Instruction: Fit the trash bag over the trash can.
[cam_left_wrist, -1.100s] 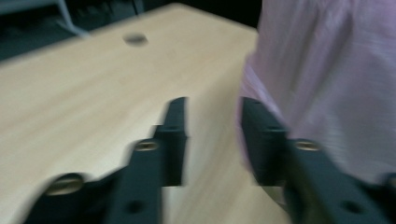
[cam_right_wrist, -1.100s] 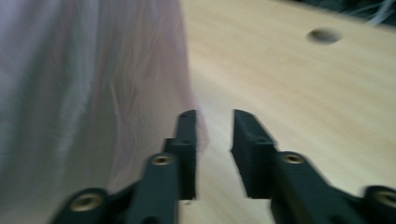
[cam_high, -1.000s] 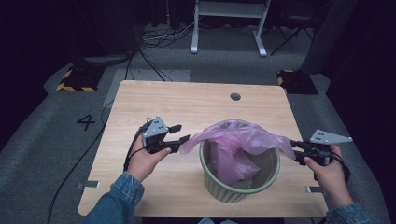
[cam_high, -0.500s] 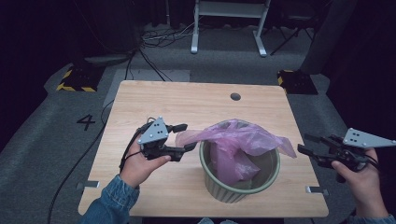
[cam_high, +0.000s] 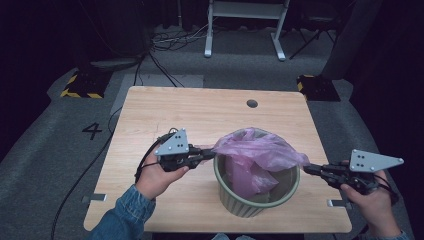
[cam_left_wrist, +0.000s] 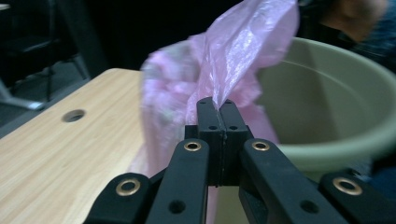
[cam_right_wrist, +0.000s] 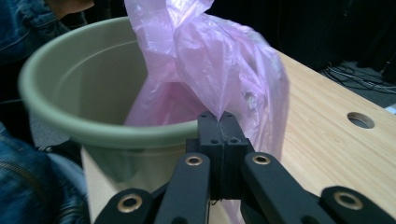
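We pinch the pink bag (cam_high: 260, 150) at its left edge with the left gripper (cam_high: 209, 155), jaws just closed tight on the film | right gripper (cam_high: 309, 169) likewise clamps the right edge | bag stretched over the green bin (cam_high: 250, 200) on the table (cam_high: 200, 110) | floor marking "4" (cam_high: 93, 131)

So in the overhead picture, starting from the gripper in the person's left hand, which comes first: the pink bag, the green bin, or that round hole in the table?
1. Pink bag: pinched in the left gripper.
2. Green bin: just right of it.
3. Round hole: far side of the table.
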